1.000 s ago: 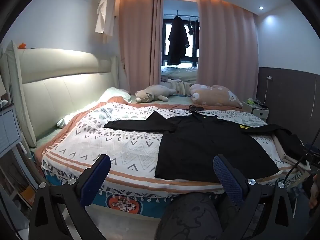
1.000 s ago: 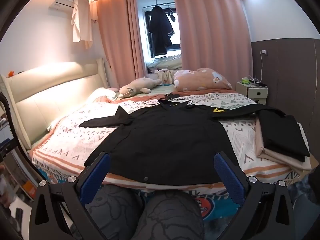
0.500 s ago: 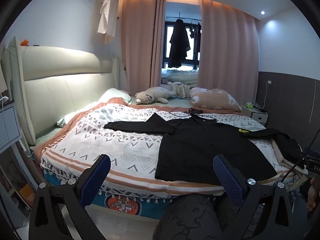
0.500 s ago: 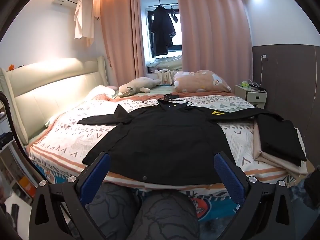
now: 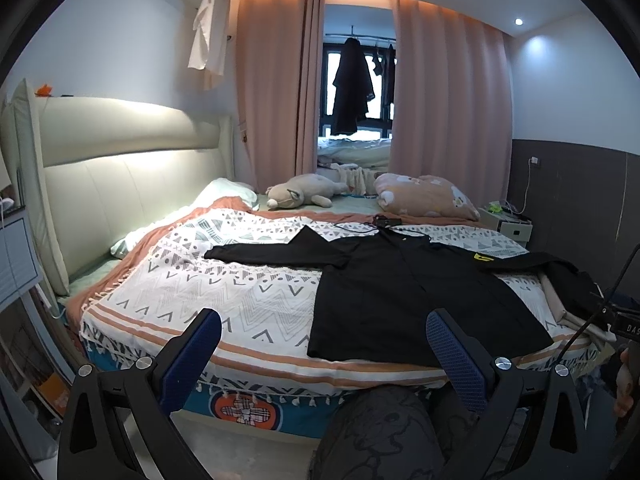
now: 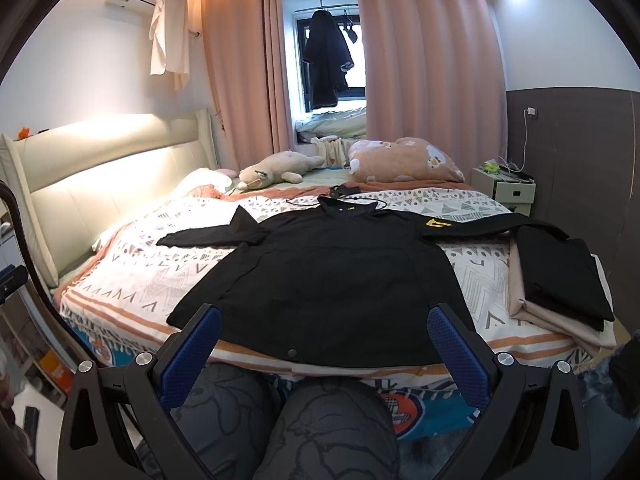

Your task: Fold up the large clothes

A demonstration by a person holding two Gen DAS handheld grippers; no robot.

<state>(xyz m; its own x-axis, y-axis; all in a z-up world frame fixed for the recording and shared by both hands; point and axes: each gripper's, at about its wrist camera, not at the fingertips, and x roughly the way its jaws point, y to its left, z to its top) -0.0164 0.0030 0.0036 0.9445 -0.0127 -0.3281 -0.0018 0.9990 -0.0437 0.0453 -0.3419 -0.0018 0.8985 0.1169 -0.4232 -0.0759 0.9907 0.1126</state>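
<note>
A: Across the middle of both views: black shirt (image 6: 332, 276), spread flat on the bed (image 6: 132, 276), sleeves out. Changed over the last second?

B: Little. Both cameras have risen and drawn back slightly; shirt unmoved. Folding not begun, by my judgement.

A: Claws?

B: Left claw (image 5: 322, 348) wide open, empty. Right claw (image 6: 324, 344) wide open, empty. Both short of the hem.

A: Differences between views?

B: Right view alone shows the folded pile (image 6: 560, 276) plainly, middle right. Left view shows more bare bedspread, lower left.
</note>
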